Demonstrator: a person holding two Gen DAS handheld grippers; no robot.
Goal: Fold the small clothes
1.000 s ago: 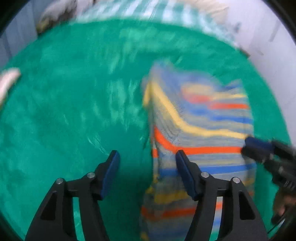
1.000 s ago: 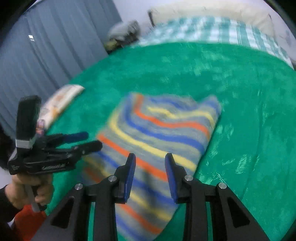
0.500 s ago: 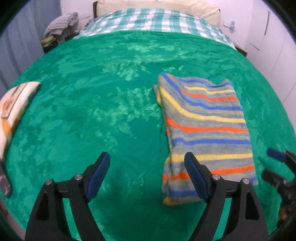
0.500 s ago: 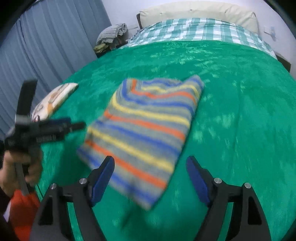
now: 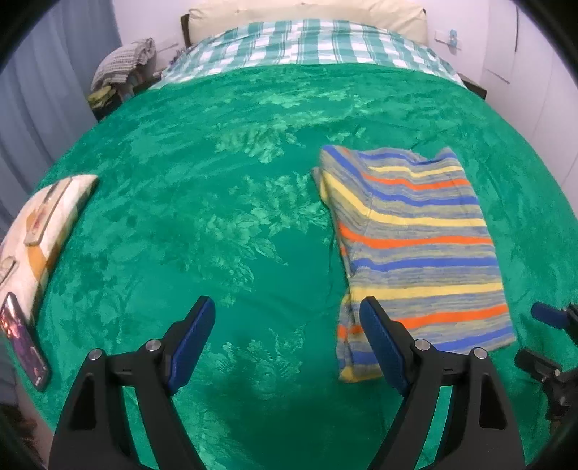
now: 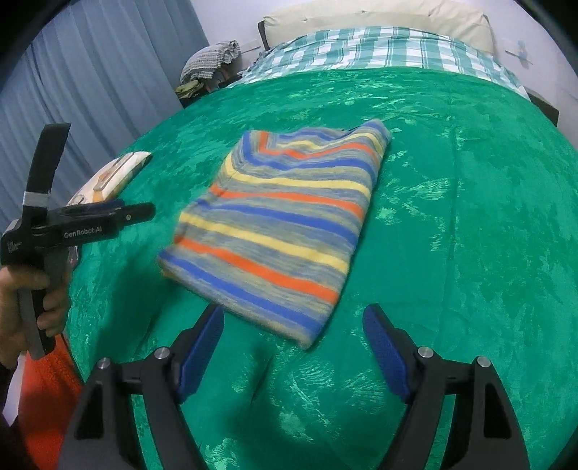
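A striped garment [image 5: 415, 238] in blue, yellow, orange and grey lies folded flat on the green blanket [image 5: 216, 217]. It also shows in the right wrist view [image 6: 285, 217]. My left gripper [image 5: 285, 325] is open and empty, held back from the garment's near left edge. My right gripper [image 6: 292, 336] is open and empty, just short of the garment's near edge. The left gripper also shows at the left of the right wrist view [image 6: 108, 213]. The right gripper's tips show at the right edge of the left wrist view [image 5: 542, 332].
A patterned pillow [image 5: 47, 217] and a phone [image 5: 23, 340] lie at the bed's left edge. A checked sheet [image 5: 307, 43] and a cream pillow [image 5: 307, 12] are at the head. A pile of clothes [image 6: 209, 61] sits beside the curtain [image 6: 90, 90].
Both grippers have opened wide and pulled back from the striped garment, which now lies folded and still on the blanket.
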